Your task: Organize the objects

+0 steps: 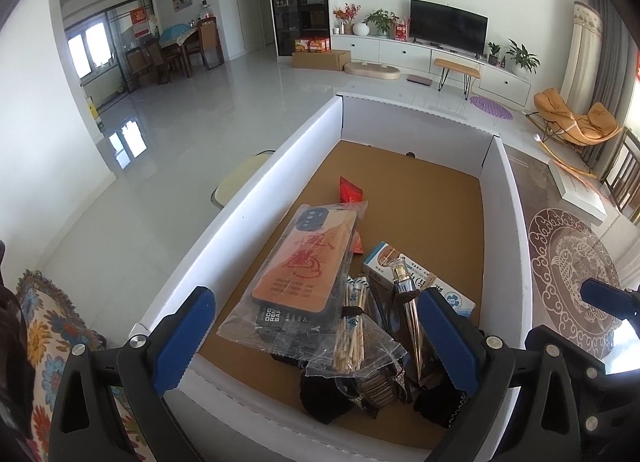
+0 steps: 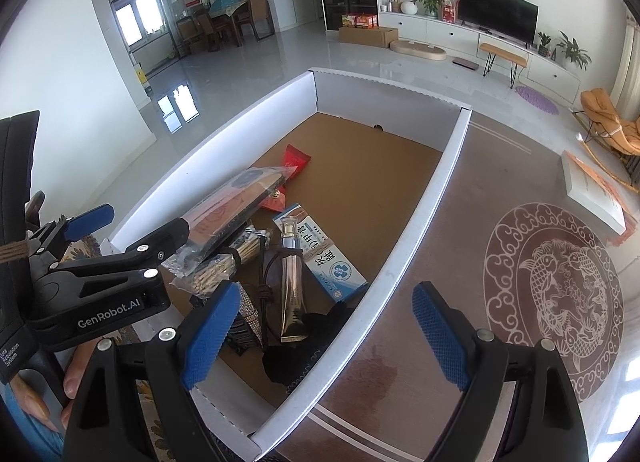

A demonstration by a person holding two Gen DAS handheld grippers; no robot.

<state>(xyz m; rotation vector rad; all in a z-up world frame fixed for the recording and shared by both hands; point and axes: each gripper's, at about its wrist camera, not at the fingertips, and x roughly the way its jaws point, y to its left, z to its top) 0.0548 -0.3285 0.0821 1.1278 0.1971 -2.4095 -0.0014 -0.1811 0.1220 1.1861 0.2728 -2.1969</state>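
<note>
Grippers both wide, empty: left gripper [image 1: 316, 338] over bagged phone case [image 1: 306, 262] in white box [image 1: 508, 198]; right gripper [image 2: 326, 336] straddles box wall

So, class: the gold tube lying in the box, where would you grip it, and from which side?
Grip the gold tube across its round middle, coming from above with the gripper fingers either side. It lies flat, cap toward the far wall, crimped end nearest. The blue-and-white carton crowds one side and a dark cord the other, so I'd avoid a sideways approach.

"GenRobot.AI" on left gripper [image 2: 120, 222] body; "ODO REM" on phone case [image 1: 302, 274].
</note>
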